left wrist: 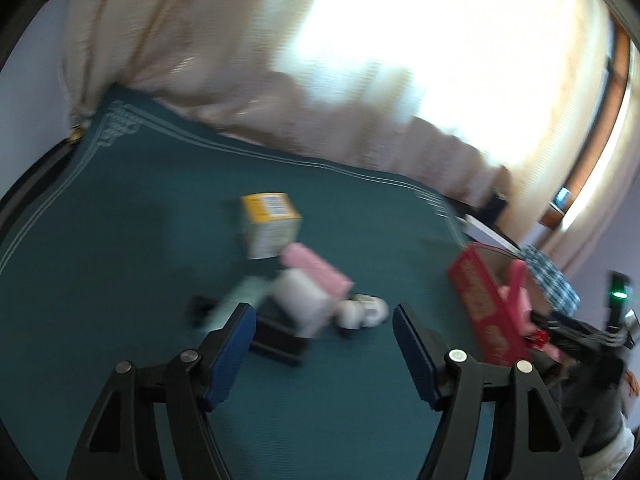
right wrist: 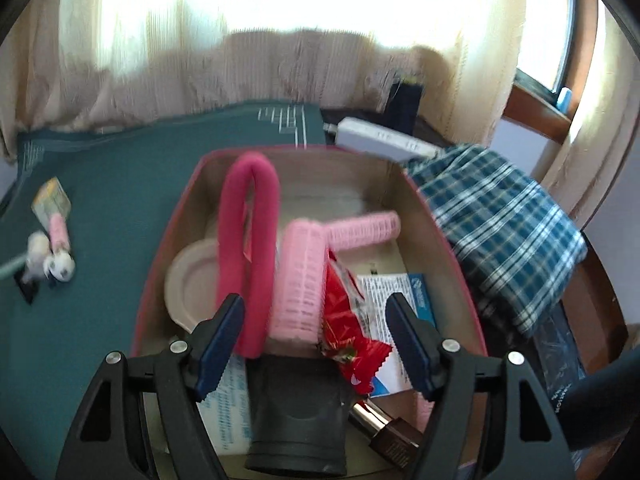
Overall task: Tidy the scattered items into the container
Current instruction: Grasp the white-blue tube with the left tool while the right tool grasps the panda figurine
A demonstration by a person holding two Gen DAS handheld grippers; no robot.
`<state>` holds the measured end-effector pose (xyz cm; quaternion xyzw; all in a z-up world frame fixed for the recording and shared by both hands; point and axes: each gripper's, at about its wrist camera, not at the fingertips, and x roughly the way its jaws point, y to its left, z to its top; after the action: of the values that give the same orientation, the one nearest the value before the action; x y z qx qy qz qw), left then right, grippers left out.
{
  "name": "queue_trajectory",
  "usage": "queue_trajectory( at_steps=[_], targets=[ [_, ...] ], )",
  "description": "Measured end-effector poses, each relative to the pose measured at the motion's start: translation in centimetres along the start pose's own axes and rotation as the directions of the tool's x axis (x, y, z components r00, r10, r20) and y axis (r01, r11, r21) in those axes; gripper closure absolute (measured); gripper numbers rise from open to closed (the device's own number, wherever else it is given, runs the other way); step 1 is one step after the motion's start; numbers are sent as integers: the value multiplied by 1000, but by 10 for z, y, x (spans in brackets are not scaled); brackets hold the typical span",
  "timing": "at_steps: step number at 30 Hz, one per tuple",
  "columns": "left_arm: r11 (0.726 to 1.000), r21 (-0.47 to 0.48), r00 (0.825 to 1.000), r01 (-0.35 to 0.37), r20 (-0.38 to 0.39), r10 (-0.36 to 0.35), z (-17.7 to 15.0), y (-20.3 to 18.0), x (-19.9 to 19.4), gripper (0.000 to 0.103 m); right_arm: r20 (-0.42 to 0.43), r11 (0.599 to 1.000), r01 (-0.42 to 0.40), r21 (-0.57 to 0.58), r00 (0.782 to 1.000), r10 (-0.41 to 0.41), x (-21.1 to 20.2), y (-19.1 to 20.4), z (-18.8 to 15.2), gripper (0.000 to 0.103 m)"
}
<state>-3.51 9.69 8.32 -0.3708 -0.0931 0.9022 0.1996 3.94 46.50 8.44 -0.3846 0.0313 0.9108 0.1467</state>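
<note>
Your left gripper [left wrist: 324,324] is hovering with jaws standing apart and gripping nothing, just short of a blurred cluster near the middle of the green tablecloth [left wrist: 120,220]: a yellow box [left wrist: 270,222], a pink roller [left wrist: 316,268] and small white items [left wrist: 360,310]. Your right gripper [right wrist: 314,316] is hanging with jaws apart and nothing gripped over the red-rimmed container [right wrist: 160,240] at the cloth's right edge, with pink curlers [right wrist: 300,280] and a red packet [right wrist: 344,320] lying inside it
</note>
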Motion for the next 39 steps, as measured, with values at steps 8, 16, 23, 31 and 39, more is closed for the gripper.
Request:
queue_trajectory(
  at_steps=[8, 16, 23, 31, 39],
  targets=[
    [997, -71, 1000, -11, -7, 10, -2, 37, 8, 30, 194, 980, -187, -66, 961, 197, -57, 61, 5, 26],
    [998, -62, 999, -16, -36, 14, -17, 44, 18, 30, 70, 905, -385, -179, 913, 402, -39, 138, 0, 26],
    [991, -130, 999, -32, -34, 28, -24, 69, 24, 30, -61, 884, -434, -174, 901, 430, 4, 180, -7, 26],
    [989, -146, 999, -15, -48, 8, -30, 76, 35, 30, -109, 882, -416, -221, 909, 402, 28, 217, -2, 26],
    [992, -127, 999, 10, -51, -16, -31, 73, 38, 30, -138, 888, -402, -225, 915, 379, 57, 237, -1, 33]
  ],
)
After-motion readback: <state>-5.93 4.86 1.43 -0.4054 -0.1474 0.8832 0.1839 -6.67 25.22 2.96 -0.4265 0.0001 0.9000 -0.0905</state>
